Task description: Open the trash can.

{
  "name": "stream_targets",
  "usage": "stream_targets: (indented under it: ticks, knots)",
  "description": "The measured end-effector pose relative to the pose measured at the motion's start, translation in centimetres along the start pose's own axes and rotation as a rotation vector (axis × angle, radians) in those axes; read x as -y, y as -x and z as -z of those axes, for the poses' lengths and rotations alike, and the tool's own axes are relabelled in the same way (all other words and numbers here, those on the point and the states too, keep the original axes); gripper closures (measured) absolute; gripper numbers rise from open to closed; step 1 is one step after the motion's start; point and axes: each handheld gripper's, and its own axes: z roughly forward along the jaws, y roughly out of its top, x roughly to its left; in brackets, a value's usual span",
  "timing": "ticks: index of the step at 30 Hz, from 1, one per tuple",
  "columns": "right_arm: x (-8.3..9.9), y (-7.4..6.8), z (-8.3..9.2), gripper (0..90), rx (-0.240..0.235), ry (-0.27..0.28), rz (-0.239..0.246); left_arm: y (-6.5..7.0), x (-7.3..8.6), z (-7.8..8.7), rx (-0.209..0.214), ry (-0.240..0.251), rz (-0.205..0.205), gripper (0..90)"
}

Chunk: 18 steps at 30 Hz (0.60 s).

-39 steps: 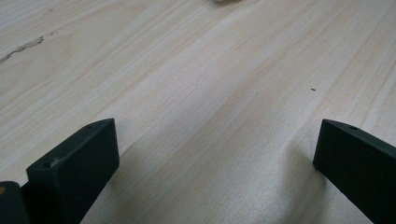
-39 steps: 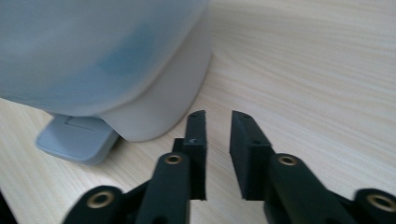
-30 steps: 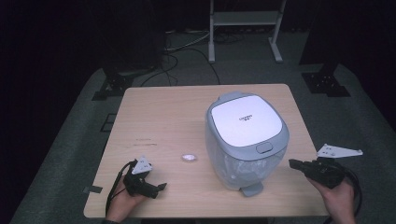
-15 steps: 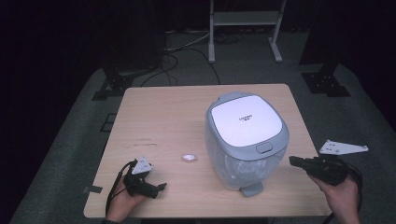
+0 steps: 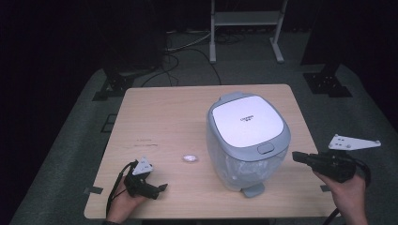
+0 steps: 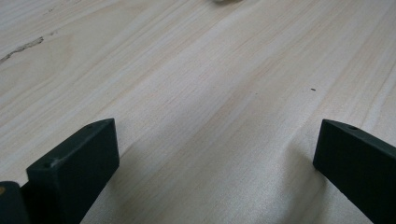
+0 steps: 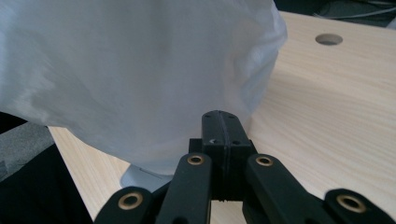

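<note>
bin: on table, right of centre; grey body, white lid, clear liner bulging below the lid
bin facing: pedal and lid latch toward the person; upright, lid closed
wad: small white crumpled bit on table, left of bin, apart from it
right gripper: jaws pressed together, nothing between; held off the table's right edge, tips aimed at the bin's side, just short of it
left gripper: jaws wide apart, empty; low over table near the front left corner, aimed right
in the way: nothing between left gripper and wad; bin liner right ahead of right gripper
around: stand and cables on the floor behind table
</note>
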Motion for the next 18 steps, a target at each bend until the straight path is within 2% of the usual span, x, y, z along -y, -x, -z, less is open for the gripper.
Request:
stream_targets:
  ticks: [14, 18]
  knots:
    - [-2.5, -1.2, 1.6, 90.0, -0.041, 0.063, 0.024, 0.0, 0.0, 0.0, 0.0, 0.002, 0.0, 0.0]
    - [-3.2, -1.6, 2.0, 90.0, -0.056, 0.098, 0.026, 0.0, 0.0, 0.0, 0.0, 0.002, 0.0, 0.0]
